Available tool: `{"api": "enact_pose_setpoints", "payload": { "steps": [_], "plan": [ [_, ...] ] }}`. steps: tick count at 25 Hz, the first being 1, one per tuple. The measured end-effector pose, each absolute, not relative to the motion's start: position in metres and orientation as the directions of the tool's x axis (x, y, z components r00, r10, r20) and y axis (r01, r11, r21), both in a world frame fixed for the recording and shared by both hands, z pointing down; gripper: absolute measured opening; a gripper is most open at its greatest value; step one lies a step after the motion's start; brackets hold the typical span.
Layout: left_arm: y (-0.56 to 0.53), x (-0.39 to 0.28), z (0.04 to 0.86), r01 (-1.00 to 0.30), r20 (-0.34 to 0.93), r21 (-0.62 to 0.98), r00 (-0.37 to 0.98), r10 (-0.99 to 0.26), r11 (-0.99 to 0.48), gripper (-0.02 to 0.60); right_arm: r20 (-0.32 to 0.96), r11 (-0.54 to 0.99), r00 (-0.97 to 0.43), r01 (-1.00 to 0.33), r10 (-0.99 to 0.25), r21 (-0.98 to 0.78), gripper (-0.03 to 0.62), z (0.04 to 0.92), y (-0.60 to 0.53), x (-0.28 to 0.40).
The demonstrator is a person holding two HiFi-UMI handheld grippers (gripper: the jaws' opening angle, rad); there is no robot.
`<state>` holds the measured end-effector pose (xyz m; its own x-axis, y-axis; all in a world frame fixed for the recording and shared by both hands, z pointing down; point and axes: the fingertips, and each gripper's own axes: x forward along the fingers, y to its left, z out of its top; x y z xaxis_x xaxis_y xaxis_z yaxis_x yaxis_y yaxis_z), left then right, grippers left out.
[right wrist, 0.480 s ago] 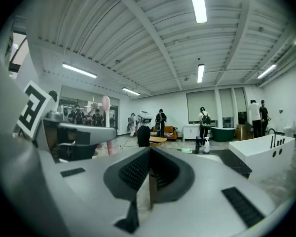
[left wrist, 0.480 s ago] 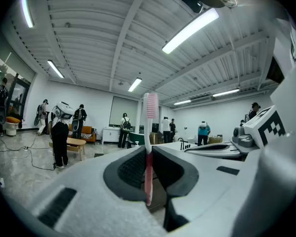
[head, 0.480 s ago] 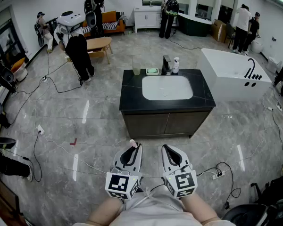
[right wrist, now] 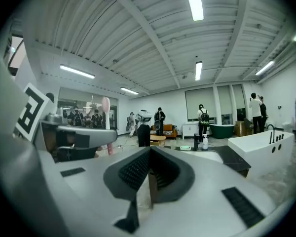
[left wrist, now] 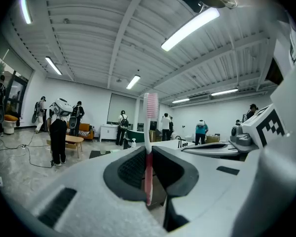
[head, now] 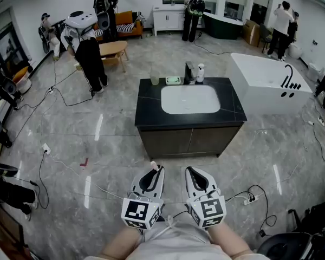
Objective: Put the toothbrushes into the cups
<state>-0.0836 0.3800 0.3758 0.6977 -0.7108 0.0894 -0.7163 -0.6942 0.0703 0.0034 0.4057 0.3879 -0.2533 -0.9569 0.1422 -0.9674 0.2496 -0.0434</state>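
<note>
Left gripper (left wrist: 149, 154): fingers clamped on a pink toothbrush (left wrist: 150, 107), held upright.
Right gripper (right wrist: 149, 154): fingers pressed together, empty.
Cup (head: 154, 79): apparently at the bench's (head: 149, 112) back-left corner.

One pink plastic toothbrush (left wrist: 148, 147) was in view, and two white grippers: the left gripper (head: 154, 171) and the right gripper (head: 193, 172). The one black-topped counter (head: 149, 110) carried one white oval sink (head: 189, 99), one pale translucent cup (head: 154, 79), one green soap dish (head: 173, 80), one black tap (head: 190, 72) and one white pump bottle (head: 200, 73).
</note>
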Motion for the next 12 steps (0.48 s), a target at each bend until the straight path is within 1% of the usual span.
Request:
{"api": "enact_pose_setpoints", "payload": {
  "steps": [4,12],
  "plan": [
    [0.388,-0.073,0.382,-0.716,0.100,0.074,0.698,-0.709,-0.694,0.048,0.148,0.218,-0.226,-0.973,-0.963,-0.072,0.026,0.394,0.413,0.020],
    [0.390,-0.055,0.398,-0.723,0.129,0.085,0.690,-0.712,-0.685,0.048,0.183,0.236,-0.254,-0.965,-0.950,-0.114,0.026,0.414,0.418,0.040]
  ]
}}
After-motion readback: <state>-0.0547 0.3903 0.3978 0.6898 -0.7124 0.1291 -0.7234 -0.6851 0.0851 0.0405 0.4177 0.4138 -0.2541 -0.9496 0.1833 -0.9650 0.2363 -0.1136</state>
